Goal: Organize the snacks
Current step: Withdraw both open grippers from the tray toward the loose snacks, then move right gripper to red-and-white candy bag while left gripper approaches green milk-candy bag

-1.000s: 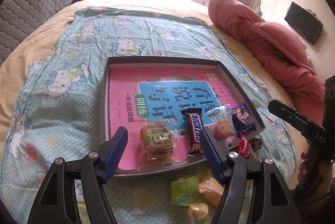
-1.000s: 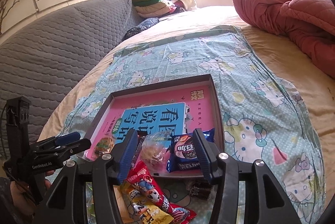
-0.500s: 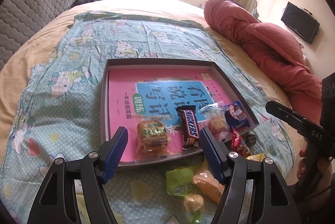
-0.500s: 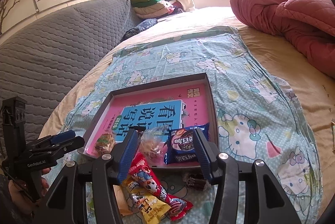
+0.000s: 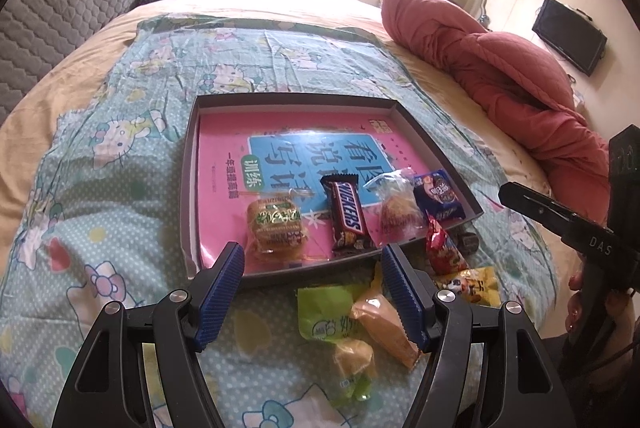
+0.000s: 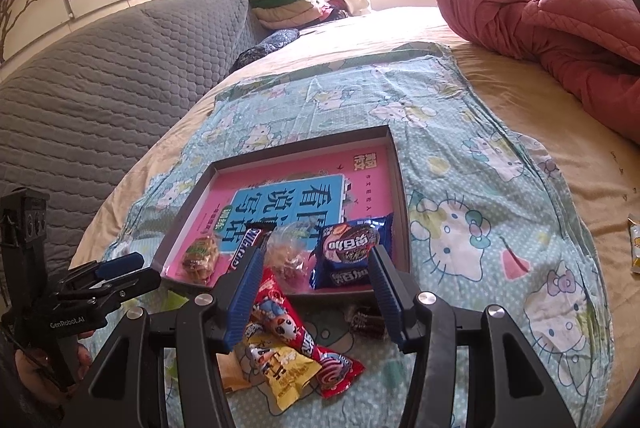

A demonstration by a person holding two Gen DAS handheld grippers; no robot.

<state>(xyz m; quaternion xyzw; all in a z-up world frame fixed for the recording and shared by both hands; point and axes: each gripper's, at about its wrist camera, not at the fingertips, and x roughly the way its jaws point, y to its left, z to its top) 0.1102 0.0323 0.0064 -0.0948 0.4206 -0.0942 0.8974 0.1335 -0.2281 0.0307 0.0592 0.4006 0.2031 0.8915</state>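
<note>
Left hand-held gripper (image 5: 312, 268): jaws apart, empty, above the tray's near edge.
Right hand-held gripper (image 6: 316, 268): jaws apart, gripping nothing.
Tray (image 5: 188, 187): on the bed, holding a Snickers bar (image 5: 348, 216).
Loose snacks (image 6: 288, 360): on the bedspread just in front of the tray.

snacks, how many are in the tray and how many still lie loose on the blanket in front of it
In the tray: 4 (green-label cake, Snickers bar, clear-bag pastry, blue cookie pack)
Loose on the blanket: 6 (green pack, orange pack, small yellow pack, red pack, yellow pack, dark candy)
Total: 10
</note>
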